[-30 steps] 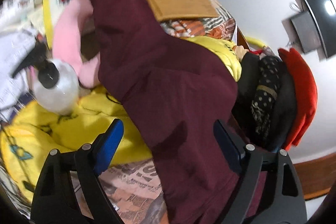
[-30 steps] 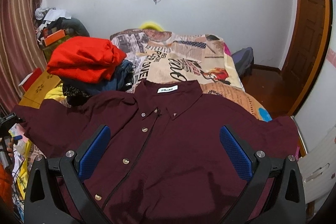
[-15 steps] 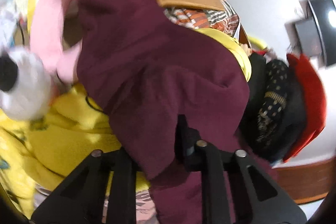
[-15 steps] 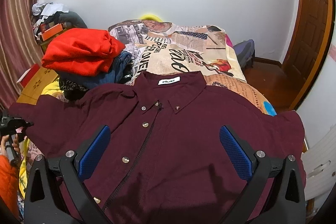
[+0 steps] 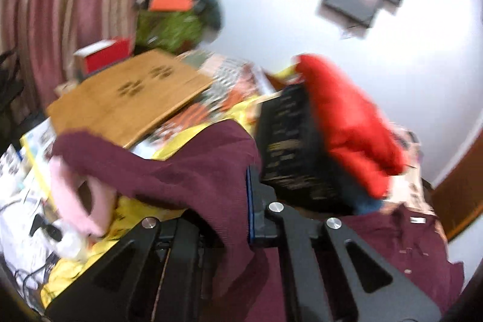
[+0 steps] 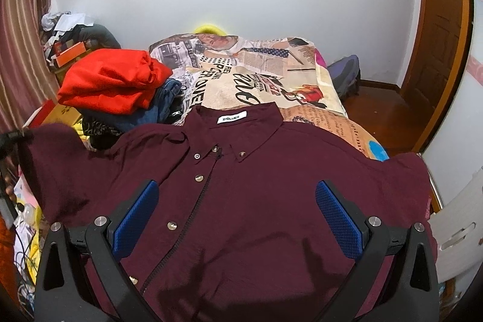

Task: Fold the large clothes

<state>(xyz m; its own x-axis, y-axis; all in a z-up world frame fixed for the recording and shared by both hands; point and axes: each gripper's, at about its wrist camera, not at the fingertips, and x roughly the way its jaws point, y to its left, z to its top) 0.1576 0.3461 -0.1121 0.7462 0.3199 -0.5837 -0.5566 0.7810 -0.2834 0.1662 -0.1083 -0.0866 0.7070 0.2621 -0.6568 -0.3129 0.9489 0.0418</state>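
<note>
A maroon button-up shirt [image 6: 247,201] lies face up on the bed, collar pointing away. Its left sleeve [image 6: 51,162] is lifted off the bed at the left. In the left wrist view my left gripper [image 5: 238,201] is shut on that sleeve [image 5: 181,168], with the cloth draped over the fingers; the view is blurred. My right gripper [image 6: 237,216] is open and empty, hovering above the shirt's chest, blue pads [image 6: 338,216] wide apart.
A pile of clothes topped by a red garment [image 6: 111,80] sits left of the collar. The bed has a newspaper-print cover [image 6: 256,80]. A wooden board [image 5: 126,98], pink and yellow items clutter the left side. A wooden door [image 6: 440,44] stands on the right.
My left gripper closed on the maroon sleeve and lifted it, swinging up and toward the shirt body. My right gripper stayed open and nearly still above the shirt.
</note>
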